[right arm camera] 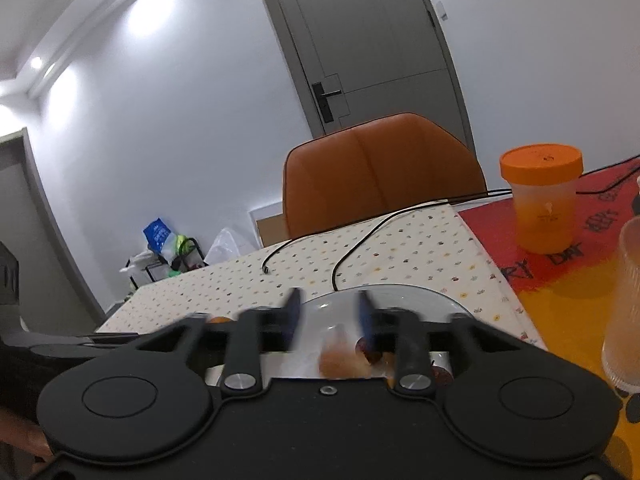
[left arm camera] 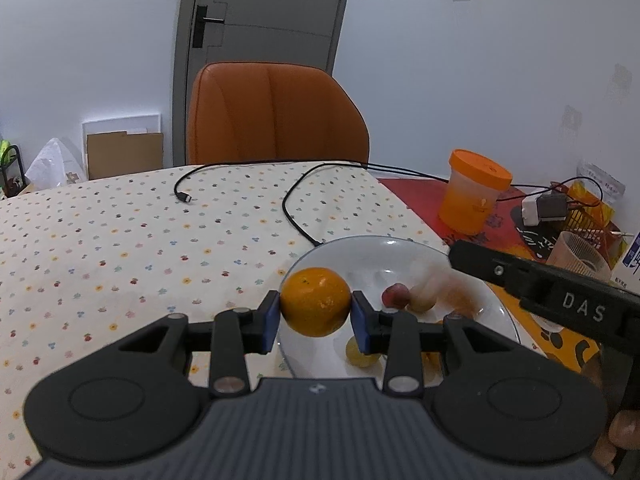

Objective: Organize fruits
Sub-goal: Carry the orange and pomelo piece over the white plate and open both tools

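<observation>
Mid placing step: left gripper [left arm camera: 315, 312] clamped on the orange [left arm camera: 315, 301], hovering over the glass plate's [left arm camera: 400, 252] near-left rim beside grapes [left arm camera: 362, 354]. Right gripper [right arm camera: 330, 314] spread, holding nothing, blurred over plate. Next up, probably lowering and letting go gently.

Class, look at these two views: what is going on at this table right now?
A person is sorting fruit with two handheld grippers. The left gripper is shut on an orange, held over the near edge of a glass plate that holds several small fruits, including a reddish one. The right gripper is blurred and open above the same plate, holding nothing.
</observation>
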{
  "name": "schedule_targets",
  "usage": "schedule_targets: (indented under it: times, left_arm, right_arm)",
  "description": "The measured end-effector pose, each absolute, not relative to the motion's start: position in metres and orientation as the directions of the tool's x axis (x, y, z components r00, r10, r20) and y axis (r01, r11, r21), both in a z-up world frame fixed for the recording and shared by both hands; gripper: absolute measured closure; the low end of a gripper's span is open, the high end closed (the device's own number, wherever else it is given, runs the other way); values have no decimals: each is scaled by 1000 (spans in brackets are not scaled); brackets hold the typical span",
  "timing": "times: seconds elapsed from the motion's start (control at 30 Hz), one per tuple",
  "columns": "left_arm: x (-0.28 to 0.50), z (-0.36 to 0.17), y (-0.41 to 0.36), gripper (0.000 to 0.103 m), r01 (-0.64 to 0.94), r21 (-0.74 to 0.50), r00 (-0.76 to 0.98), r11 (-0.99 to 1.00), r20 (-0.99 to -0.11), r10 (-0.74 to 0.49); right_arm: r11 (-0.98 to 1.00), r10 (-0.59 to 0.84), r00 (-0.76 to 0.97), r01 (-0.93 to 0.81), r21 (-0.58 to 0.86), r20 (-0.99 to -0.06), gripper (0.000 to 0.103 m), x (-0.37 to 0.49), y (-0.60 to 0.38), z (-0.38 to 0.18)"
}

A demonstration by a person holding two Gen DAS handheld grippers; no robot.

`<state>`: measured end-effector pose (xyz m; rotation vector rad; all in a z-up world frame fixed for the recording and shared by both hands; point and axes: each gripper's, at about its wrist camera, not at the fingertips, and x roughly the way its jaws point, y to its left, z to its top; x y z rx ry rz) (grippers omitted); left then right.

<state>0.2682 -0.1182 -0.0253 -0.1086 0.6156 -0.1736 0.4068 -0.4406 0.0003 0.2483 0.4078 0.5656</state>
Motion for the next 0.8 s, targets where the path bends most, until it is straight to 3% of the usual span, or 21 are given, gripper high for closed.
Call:
schedule_targets:
  times: [0.23,0.43,0.5,0.8]
  left_arm:
    - [278,-32,-125,65,129,-156,787,979,-585,-197]
    - [276,-27,-119,61,108,-158,796,981,-578,-180]
    - [273,-25,-115,58,96,-156,799,983,-577,-170]
    - [251,-19,-90,47,58,-143,807,988,-576,-131]
  right_arm:
    - [834,530,785,-415,363,-320,58,403,-457,-5]
    - [842,512,793,-387,375,-331,50,395,-463,-10]
    - [847,502,798,-374,378,-335,39,392,-463,-11]
    - [842,507,794,-373,390,-336,34,377,-455,-15]
